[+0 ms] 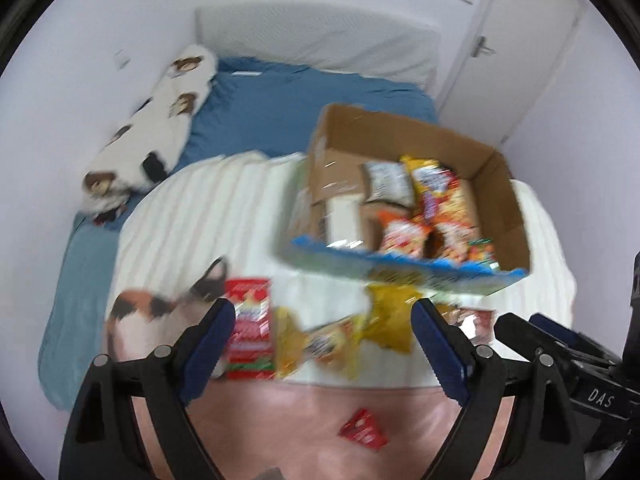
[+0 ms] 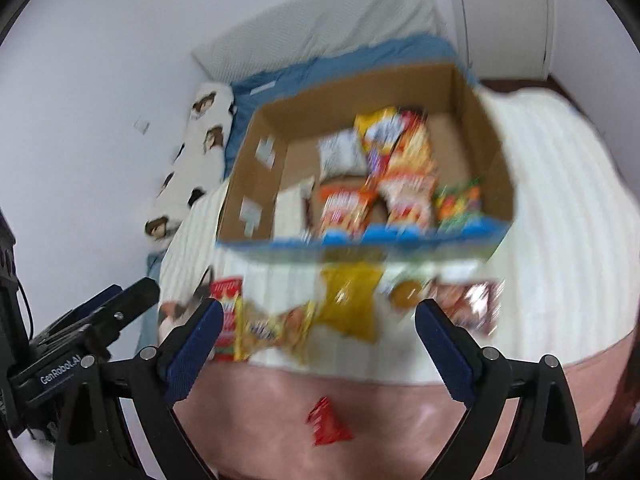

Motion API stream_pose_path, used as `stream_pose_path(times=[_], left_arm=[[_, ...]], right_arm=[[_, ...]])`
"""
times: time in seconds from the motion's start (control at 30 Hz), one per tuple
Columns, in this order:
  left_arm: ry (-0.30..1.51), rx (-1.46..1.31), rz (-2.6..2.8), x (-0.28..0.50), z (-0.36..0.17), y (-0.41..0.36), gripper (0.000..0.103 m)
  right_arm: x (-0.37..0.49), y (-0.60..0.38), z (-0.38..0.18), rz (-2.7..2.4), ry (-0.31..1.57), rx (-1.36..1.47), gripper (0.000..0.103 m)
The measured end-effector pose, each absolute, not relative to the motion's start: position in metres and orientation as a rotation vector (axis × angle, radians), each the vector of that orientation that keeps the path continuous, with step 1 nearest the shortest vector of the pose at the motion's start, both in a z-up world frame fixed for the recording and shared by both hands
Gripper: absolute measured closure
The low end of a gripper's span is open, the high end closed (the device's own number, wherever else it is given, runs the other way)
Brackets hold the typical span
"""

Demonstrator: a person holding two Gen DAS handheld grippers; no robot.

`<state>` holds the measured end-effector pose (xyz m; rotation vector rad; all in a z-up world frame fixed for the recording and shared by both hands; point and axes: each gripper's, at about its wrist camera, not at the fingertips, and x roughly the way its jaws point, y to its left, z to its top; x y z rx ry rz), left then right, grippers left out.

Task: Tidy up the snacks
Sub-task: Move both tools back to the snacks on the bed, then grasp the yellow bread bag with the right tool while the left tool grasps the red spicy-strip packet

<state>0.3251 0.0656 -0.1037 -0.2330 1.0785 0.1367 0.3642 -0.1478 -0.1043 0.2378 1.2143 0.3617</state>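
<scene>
A cardboard box (image 1: 504, 216) (image 2: 256, 168) stands on the white ribbed blanket and holds several snack bags. Loose snacks lie in front of it: a red packet (image 1: 250, 332) (image 2: 226, 312), a yellow printed bag (image 1: 316, 344) (image 2: 276, 328), a plain yellow bag (image 1: 390, 312) (image 2: 352, 300) and a dark shiny packet (image 2: 472, 304). A small red packet (image 1: 364, 428) (image 2: 326, 424) lies on the pink cover nearest me. My left gripper (image 1: 324, 316) hangs open above the loose snacks, holding nothing. My right gripper (image 2: 318, 318) is open and empty too. Both views are blurred.
The bed carries a blue sheet (image 1: 280, 108), a white pillow (image 1: 320, 40) at the wall and a long patterned cushion (image 1: 160, 120) on the left. A cat-print cushion (image 1: 152, 312) lies beside the red packet. A white door (image 1: 512, 52) is at the far right.
</scene>
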Motion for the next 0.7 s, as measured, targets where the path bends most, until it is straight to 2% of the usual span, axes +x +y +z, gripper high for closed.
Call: stream_pose_path(times=[0.2, 0.33, 0.47, 0.6, 0.7], left_arm=[[1.182, -0.248, 0.251, 0.297, -0.159, 0.107, 0.009], [1.233, -0.243, 0.322, 0.286, -0.195, 0.129, 0.009], [1.277, -0.250, 0.348, 0.285, -0.229, 0.139, 0.009], [1.315, -0.265, 0.361, 0.284, -0.259, 0.145, 0.009], [1.338, -0.276, 0.368, 0.285, -0.274, 0.148, 0.009]], right_arm=[[0.352, -0.113, -0.174, 0.422, 1.369, 0.311, 0.005], [0.346, -0.061, -0.198, 0.534, 1.394, 0.043, 0.005], [0.342, 0.007, -0.220, 0.634, 1.357, -0.425, 0.005], [0.342, 0.046, -0.248, 0.698, 1.353, -0.715, 0.005], [0.338, 0.062, -0.267, 0.743, 1.334, -0.843, 0.011]])
